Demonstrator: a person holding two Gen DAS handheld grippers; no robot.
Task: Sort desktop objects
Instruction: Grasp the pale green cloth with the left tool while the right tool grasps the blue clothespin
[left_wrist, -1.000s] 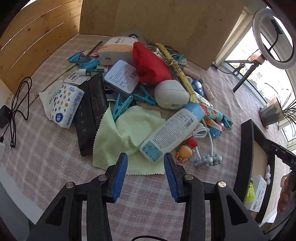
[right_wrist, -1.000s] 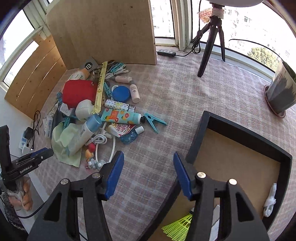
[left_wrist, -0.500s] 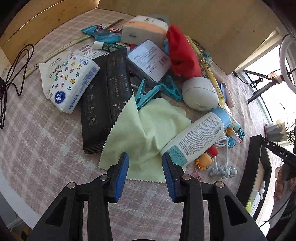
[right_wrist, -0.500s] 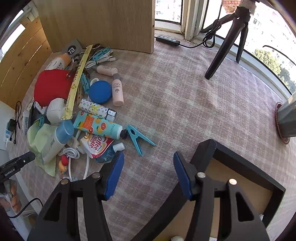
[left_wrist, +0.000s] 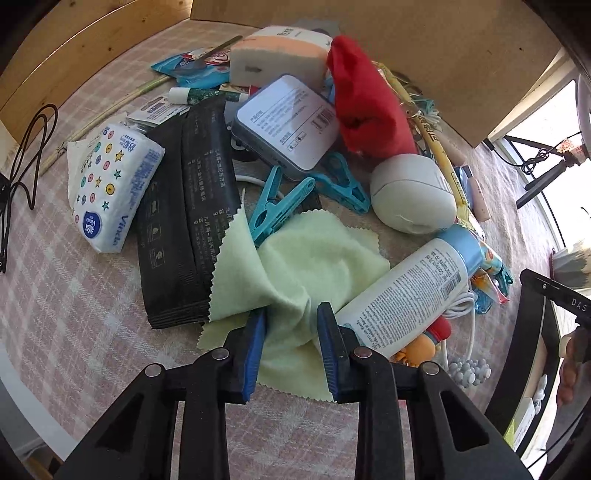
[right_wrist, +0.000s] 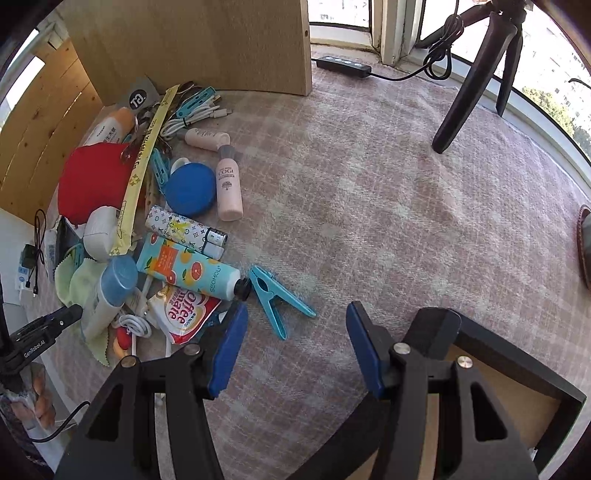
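A pile of desktop objects lies on the checked cloth. My left gripper (left_wrist: 291, 321) is open, its jaws on either side of a bunched fold of the pale green cloth (left_wrist: 310, 266). A white bottle with a blue cap (left_wrist: 410, 295) touches the right finger. My right gripper (right_wrist: 295, 332) is open and empty, above the table near a teal clothespin (right_wrist: 275, 295) and over the black tray's corner (right_wrist: 517, 365). The green cloth also shows in the right wrist view (right_wrist: 79, 280).
Around the cloth lie black wipe packs (left_wrist: 184, 229), a tissue pack (left_wrist: 110, 188), a grey box (left_wrist: 288, 122), a red pouch (left_wrist: 365, 114), a white oval case (left_wrist: 413, 192) and teal pegs (left_wrist: 277, 210). Wooden boards (right_wrist: 192, 40) stand behind. A tripod (right_wrist: 476, 74) stands far right.
My left gripper has moved forward and down onto the green cloth, which now bunches between its jaws. My right gripper has moved toward the pile and away from the tray.
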